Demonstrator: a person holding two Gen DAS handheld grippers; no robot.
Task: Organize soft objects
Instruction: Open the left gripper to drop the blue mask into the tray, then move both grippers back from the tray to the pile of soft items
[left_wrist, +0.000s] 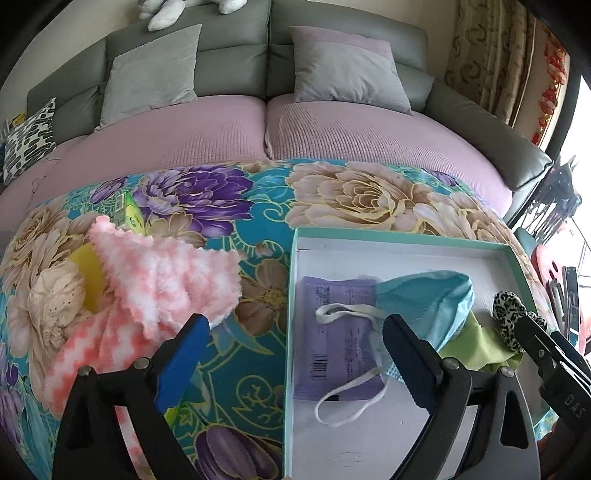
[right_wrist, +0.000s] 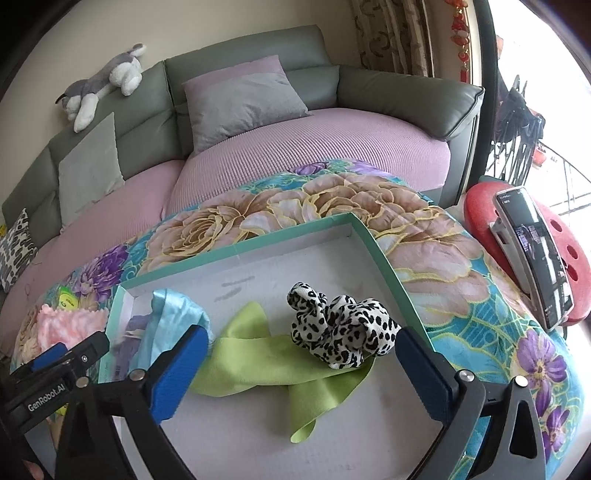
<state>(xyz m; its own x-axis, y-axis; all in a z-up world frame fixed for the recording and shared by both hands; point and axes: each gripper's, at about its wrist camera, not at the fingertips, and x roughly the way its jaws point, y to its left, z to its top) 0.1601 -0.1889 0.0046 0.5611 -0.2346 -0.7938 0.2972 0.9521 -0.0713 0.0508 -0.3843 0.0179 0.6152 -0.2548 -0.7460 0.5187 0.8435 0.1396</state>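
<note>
Both grippers, left (left_wrist: 291, 332) and right (right_wrist: 301, 363), were spread, nothing held. Pink fluffy cloth (left_wrist: 173, 284) lay on the floral blanket (left_wrist: 236, 206), outside the box (left_wrist: 402, 236). Judged light, limp; best pinched at a bunched fold.

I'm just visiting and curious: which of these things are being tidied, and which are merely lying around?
Part of the job:
- shallow teal-rimmed box
- leopard-print fabric scrunchie
- lime-green cloth strip
- light blue satin cloth
- fluffy pink-and-white towel

Just lying about:
- grey-and-white plush dog
- grey square cushion
- phone in a clamp
</note>
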